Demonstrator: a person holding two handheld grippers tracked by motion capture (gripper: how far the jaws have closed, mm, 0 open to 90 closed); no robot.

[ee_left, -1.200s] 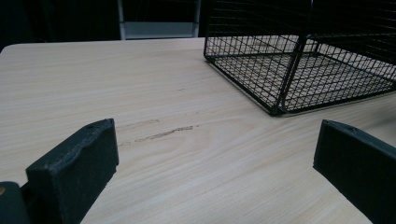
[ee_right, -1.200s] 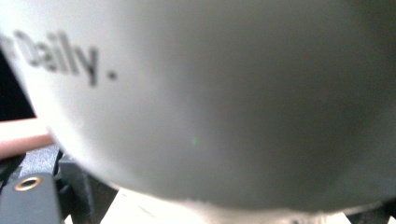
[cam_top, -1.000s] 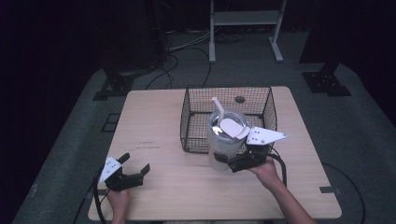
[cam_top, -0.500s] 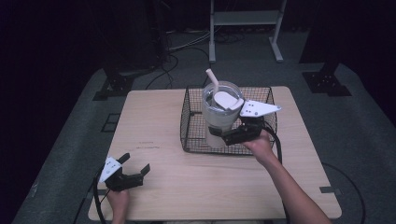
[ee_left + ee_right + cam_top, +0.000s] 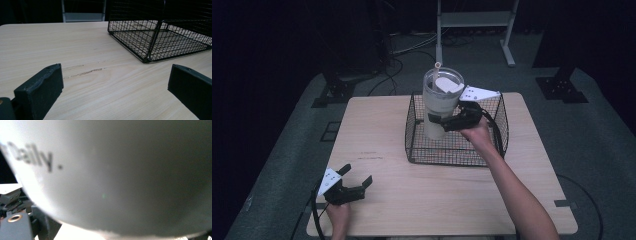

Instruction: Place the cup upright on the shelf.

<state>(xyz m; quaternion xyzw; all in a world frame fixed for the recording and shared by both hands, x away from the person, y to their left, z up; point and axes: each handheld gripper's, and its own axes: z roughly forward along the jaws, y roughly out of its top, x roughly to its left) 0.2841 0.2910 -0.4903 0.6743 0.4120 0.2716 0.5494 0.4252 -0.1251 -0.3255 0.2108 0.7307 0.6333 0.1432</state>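
- My right gripper (image 5: pixel 447 121) holds the tumbler (image 5: pixel 441 102) by its side wall, jaws closed across the body partway up, so the cup stays upright and the lid and straw (image 5: pixel 438 66) stay on top.
- The tumbler hangs over the basket (image 5: pixel 499 131), apparently raised above the wire floor, not resting on it; I judge it is either going in or coming out, and I cannot tell which from this moment alone.
- In the right gripper view the pale cup wall (image 5: pixel 120 175) sits right against the camera, with blurred print reading "Daily." on it, which fits a grip close on the cup.
- Gripping from the side keeps my hand (image 5: pixel 476 133) above the basket's rim, so the wrist does not catch on the wire.
- My left gripper (image 5: pixel 357 186) rests near the front left corner of the table (image 5: pixel 377 130), jaws wide apart and holding nothing.
- I judge it is parked there to stay out of the way, well apart from the basket; its own view looks across bare wood (image 5: pixel 82 50) to the basket's near corner (image 5: pixel 145 59).
- The main risk is the cup's base clipping the wire rim if it drifts sideways.
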